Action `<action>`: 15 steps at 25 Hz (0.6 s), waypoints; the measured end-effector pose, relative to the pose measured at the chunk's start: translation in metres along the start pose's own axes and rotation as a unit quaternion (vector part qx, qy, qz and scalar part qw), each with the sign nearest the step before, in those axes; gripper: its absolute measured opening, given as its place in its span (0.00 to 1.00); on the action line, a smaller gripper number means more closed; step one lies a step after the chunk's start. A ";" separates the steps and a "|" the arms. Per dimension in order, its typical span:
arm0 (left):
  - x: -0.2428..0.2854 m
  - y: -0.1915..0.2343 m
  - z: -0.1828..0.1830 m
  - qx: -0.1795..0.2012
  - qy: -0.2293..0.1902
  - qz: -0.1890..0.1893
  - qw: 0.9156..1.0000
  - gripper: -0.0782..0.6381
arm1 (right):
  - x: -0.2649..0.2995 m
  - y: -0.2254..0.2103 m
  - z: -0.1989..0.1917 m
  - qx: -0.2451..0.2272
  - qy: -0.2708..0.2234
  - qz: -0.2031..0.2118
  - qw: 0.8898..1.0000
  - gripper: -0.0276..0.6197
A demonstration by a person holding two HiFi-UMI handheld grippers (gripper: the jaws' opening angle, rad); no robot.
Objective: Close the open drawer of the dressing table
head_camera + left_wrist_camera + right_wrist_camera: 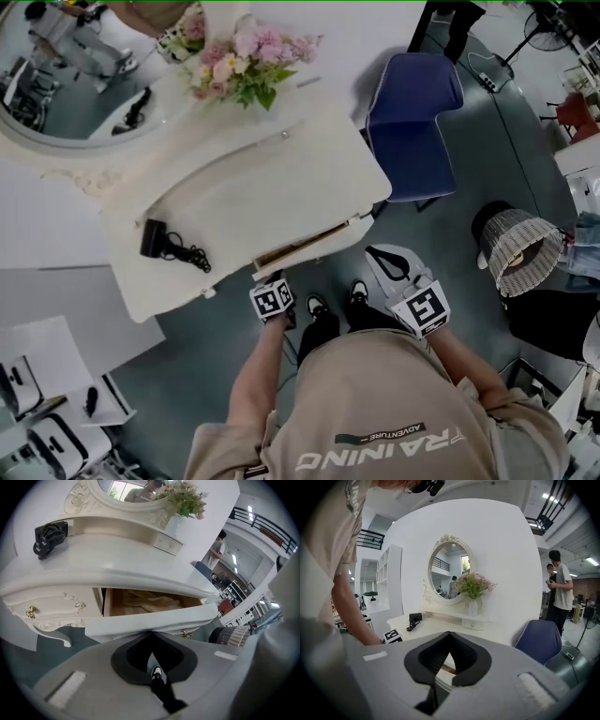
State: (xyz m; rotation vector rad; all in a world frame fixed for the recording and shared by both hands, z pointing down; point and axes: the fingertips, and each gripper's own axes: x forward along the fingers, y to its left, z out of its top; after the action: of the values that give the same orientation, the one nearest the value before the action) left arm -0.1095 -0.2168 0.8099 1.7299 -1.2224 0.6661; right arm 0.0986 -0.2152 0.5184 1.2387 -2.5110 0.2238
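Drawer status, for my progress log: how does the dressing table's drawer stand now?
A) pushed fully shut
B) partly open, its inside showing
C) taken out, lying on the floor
B: in the left gripper view the drawer juts out from the dressing table, its wooden inside visible behind the front.

You stand before a white dressing table (281,178). A black adapter (155,237) with its coiled cord lies toward the left of its top. A vase of pink flowers (246,61) stands at the back beside the oval mirror (66,103).

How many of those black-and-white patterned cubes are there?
2. One cube rides the left gripper at the open drawer; the other cube rides the right gripper, toward the blue chair.
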 end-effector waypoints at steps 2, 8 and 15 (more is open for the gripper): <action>0.004 0.002 0.009 0.000 -0.003 -0.002 1.000 0.13 | 0.005 -0.002 0.000 0.001 0.004 0.000 1.000 0.05; 0.012 0.008 0.028 -0.011 -0.009 -0.010 1.000 0.13 | 0.022 -0.005 0.000 0.006 0.016 -0.001 1.000 0.05; 0.020 0.012 0.048 -0.015 -0.022 -0.012 1.000 0.13 | 0.032 -0.003 0.003 0.009 0.019 0.001 1.000 0.05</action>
State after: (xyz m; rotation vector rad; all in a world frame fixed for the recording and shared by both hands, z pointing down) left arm -0.1168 -0.2696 0.8081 1.7402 -1.2341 0.5946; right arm 0.0818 -0.2416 0.5268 1.2280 -2.4826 0.2671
